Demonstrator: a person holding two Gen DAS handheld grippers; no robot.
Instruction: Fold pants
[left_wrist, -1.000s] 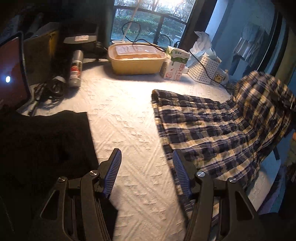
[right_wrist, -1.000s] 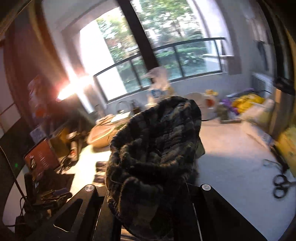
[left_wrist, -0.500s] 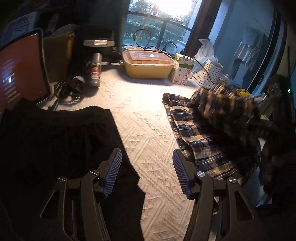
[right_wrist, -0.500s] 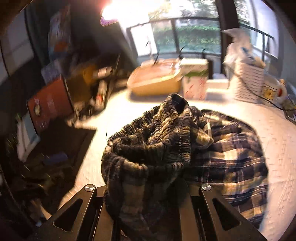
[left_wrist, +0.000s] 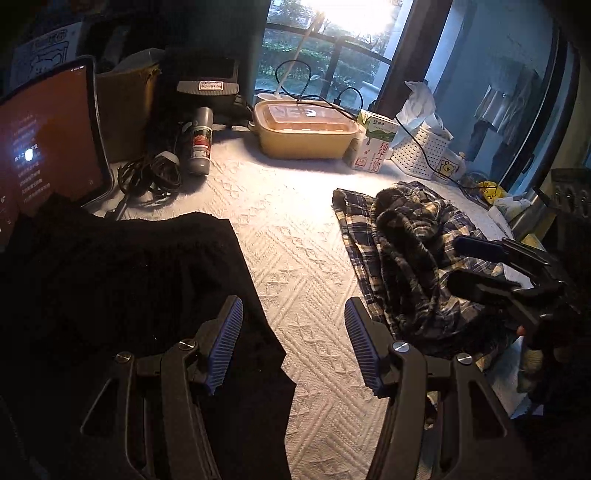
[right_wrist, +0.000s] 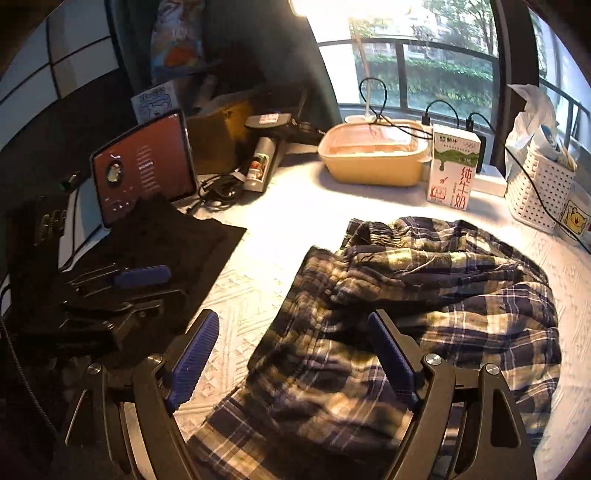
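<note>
Left wrist view: the left claw (left_wrist: 293, 343) hangs with its jaws apart and nothing between them, above a desk (left_wrist: 295, 236) under a white textured cover. One pair of plaid pants (left_wrist: 406, 251) lies bunched to the right, well apart from this claw. One black garment (left_wrist: 122, 280) lies on the left. The right claw (left_wrist: 469, 264) sits over the plaid heap.

Right wrist view: the right claw (right_wrist: 291, 356) has just been opening and now stands released, with the plaid pants (right_wrist: 424, 295) loose beneath it, not gripped. Behind stand one milk carton (right_wrist: 454, 170), one yellow lidded box (right_wrist: 373, 155), one white basket (right_wrist: 539, 192), one tablet (right_wrist: 144, 166) and one spray can (right_wrist: 258, 164).

Risk, as I judge it: the fold landed crumpled, so pressing on would lock in creases; a sweeping claw could catch the cables.
</note>
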